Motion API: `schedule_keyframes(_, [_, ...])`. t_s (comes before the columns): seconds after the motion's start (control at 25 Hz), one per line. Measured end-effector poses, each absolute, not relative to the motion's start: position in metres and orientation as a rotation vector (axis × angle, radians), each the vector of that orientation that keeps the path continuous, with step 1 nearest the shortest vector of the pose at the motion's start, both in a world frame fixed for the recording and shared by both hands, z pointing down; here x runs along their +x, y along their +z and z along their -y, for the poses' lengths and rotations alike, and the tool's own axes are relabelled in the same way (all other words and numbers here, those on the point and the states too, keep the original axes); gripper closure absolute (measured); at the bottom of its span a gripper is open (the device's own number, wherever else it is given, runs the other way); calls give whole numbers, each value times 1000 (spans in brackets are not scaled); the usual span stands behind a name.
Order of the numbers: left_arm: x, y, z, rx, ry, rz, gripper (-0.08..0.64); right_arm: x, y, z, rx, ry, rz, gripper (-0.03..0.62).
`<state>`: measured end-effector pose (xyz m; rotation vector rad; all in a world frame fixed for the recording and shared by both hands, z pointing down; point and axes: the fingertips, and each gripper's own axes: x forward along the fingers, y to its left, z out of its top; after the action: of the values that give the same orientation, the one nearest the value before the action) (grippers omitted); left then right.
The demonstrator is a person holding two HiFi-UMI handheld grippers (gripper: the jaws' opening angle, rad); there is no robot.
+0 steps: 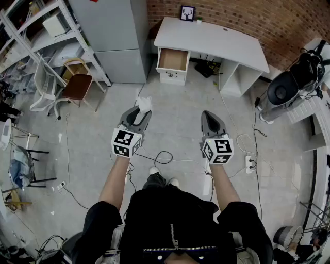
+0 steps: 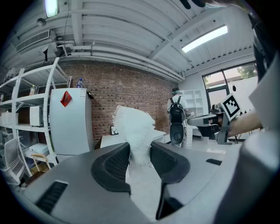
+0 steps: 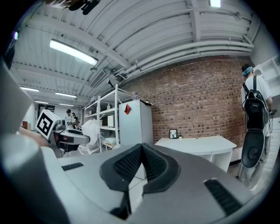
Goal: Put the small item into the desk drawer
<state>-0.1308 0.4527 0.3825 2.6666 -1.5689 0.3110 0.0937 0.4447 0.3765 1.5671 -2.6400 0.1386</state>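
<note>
A small white crumpled mesh item sticks up between the pads of my left gripper, which is shut on it. From the head view the same white item shows at the tip of the left gripper, held above the floor. My right gripper is shut with nothing in it; its pads meet in the right gripper view. The white desk stands ahead against the brick wall, with its drawer pulled open at the left end. Both grippers are well short of the desk.
A grey cabinet stands left of the desk, white shelving and a chair further left. Cables and a power strip lie on the floor. A small picture frame sits on the desk. A machine stands at the right.
</note>
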Motion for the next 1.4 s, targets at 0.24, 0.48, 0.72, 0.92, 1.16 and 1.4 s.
schedule_keyframes(0.24, [-122, 377, -473, 2660, 297, 1595, 405, 94, 376, -469, 1496, 127, 2698, 586])
schedule_keyframes(0.48, [-115, 383, -489, 2657, 307, 1589, 405, 106, 389, -479, 1516, 124, 2634, 586])
schedule_keyframes(0.72, [-108, 386, -500, 2663, 335, 1585, 405, 109, 388, -492, 1536, 133, 2642, 586])
schedule_keyframes(0.92, [-102, 389, -501, 2666, 339, 1570, 405, 109, 391, -491, 1530, 148, 2652, 586])
schedule_keyframes(1.16, [-111, 390, -481, 2671, 323, 1564, 405, 98, 391, -472, 1541, 140, 2638, 586])
schedule_keyframes(1.4, [-114, 396, -435, 2684, 303, 1522, 405, 91, 397, -431, 1558, 154, 2616, 586])
